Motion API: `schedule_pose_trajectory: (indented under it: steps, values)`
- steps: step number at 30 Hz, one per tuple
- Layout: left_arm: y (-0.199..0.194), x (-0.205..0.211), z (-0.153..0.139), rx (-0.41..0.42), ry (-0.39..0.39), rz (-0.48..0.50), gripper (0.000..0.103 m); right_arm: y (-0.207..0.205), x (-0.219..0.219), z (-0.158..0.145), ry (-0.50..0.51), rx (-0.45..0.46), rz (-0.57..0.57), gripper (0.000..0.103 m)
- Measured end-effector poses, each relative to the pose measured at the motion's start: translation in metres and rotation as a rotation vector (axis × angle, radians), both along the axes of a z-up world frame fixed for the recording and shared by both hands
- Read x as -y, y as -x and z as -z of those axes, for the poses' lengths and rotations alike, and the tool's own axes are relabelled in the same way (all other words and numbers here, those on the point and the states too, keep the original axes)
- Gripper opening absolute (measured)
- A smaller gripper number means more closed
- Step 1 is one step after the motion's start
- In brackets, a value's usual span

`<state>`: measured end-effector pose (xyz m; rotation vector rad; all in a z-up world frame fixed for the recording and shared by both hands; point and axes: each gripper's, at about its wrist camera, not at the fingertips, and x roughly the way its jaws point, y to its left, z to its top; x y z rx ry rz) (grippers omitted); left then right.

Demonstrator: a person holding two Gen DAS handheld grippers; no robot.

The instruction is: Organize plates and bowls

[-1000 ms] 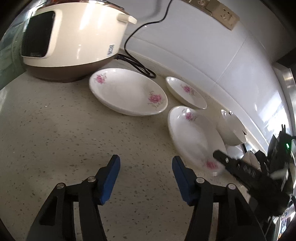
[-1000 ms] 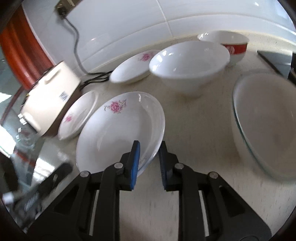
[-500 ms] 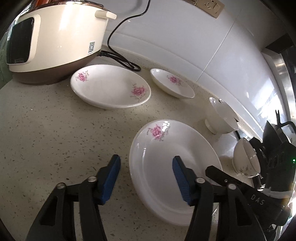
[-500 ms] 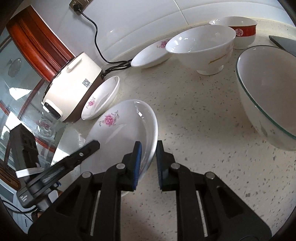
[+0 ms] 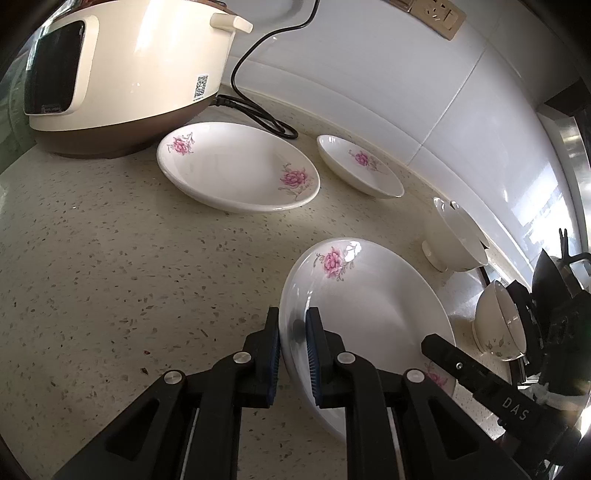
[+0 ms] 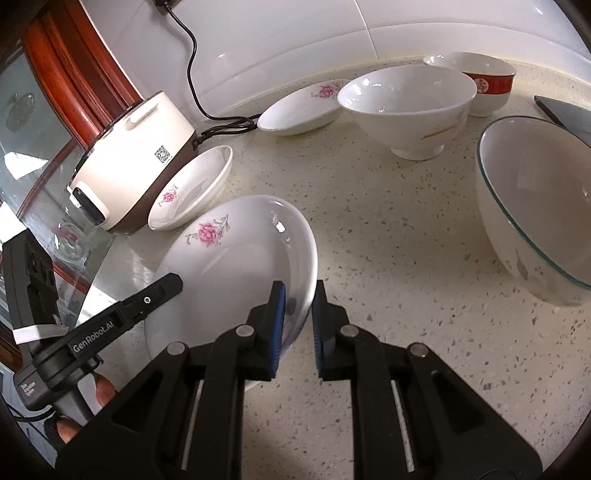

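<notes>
Left tool (image 5: 293,339) and right tool (image 6: 297,314) each clamping flowered plate (image 5: 369,310) rim, glass-rimmed bowl (image 6: 535,206) only in right view

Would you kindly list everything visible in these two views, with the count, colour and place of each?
held plate: 1, white with pink flowers, nearest, gripped at opposite rims by both grippers
large plate: 1, white with pink flowers, on the counter beside the rice cooker
small plate: 1, white with a pink flower, near the wall
white bowl: 1, plain white, footed, behind the held plate
red-banded bowl: 1, white and red, by the wall
green-rimmed bowl: 1, white, far right
rice cooker: 1, cream and brown, back left, corded
wall socket: 1, beige, on white tile
counter: 1, speckled beige
left gripper: black, blue fingers, shut on the plate rim
right gripper: same, shut on the opposite rim
</notes>
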<state>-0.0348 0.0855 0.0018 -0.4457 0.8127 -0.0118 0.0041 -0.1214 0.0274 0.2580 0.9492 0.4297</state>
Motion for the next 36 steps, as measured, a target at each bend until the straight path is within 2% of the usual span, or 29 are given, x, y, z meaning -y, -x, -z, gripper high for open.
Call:
schedule_pose_trajectory:
  steps: [4,9,12,15,19,20,21,22,23,24,27,29,30,31,32,33,36]
  values:
    - [0.009,-0.006,-0.005,0.038,0.019,-0.026,0.007,0.005,0.008,-0.003,-0.055,0.027,0.011,0.016]
    - [0.029,-0.019,-0.014,0.144,0.058,-0.084,0.004,0.018,-0.005,-0.008,-0.076,0.057,-0.041,0.016]
    - [0.033,-0.020,-0.015,0.152,0.064,-0.074,0.004,0.022,-0.019,-0.007,-0.044,0.040,-0.054,0.013]
    - [0.035,-0.018,-0.011,0.115,0.059,-0.045,0.004,0.020,-0.020,-0.005,-0.022,0.022,-0.019,0.009]
    - [0.054,-0.035,-0.015,0.146,0.057,-0.131,0.008,0.021,-0.012,-0.004,-0.043,0.016,0.005,0.009]
    - [0.057,-0.039,-0.016,0.141,0.042,-0.158,0.019,0.021,-0.011,-0.004,-0.046,0.014,0.004,0.009]
    - [0.060,-0.044,-0.016,0.130,0.028,-0.185,0.041,0.021,-0.011,-0.004,-0.047,0.012,0.003,0.009]
    - [0.063,-0.049,-0.016,0.125,0.037,-0.192,0.054,0.021,-0.011,-0.004,-0.048,0.011,0.002,0.009]
    - [0.064,-0.053,-0.015,0.123,0.051,-0.187,0.072,0.021,-0.011,-0.004,-0.050,0.008,0.000,0.009]
    - [0.064,-0.055,-0.015,0.115,0.058,-0.169,0.077,0.021,-0.010,-0.003,-0.054,0.004,-0.001,0.009]
    - [0.054,-0.045,-0.009,0.050,0.054,-0.047,0.077,0.021,-0.011,-0.002,-0.061,-0.003,-0.003,0.010]
    - [0.049,-0.032,-0.009,0.023,-0.011,-0.015,0.076,0.022,-0.014,-0.001,-0.057,-0.013,-0.017,0.013]
    - [0.047,-0.025,-0.009,0.014,-0.051,-0.007,0.071,0.021,-0.016,0.000,-0.051,-0.018,-0.025,0.015]
    - [0.046,-0.020,-0.009,0.008,-0.068,0.010,0.061,0.021,-0.016,-0.001,-0.046,-0.017,-0.023,0.017]
    - [0.044,-0.016,-0.008,0.000,-0.080,0.032,0.033,0.022,-0.016,0.000,-0.049,-0.018,-0.023,0.017]
    - [0.044,-0.011,-0.006,-0.019,-0.086,0.055,0.018,0.022,-0.015,0.000,-0.056,-0.019,-0.023,0.017]
    - [0.045,-0.014,-0.006,-0.012,-0.068,0.062,0.016,0.022,-0.018,0.000,-0.043,-0.016,-0.037,0.016]
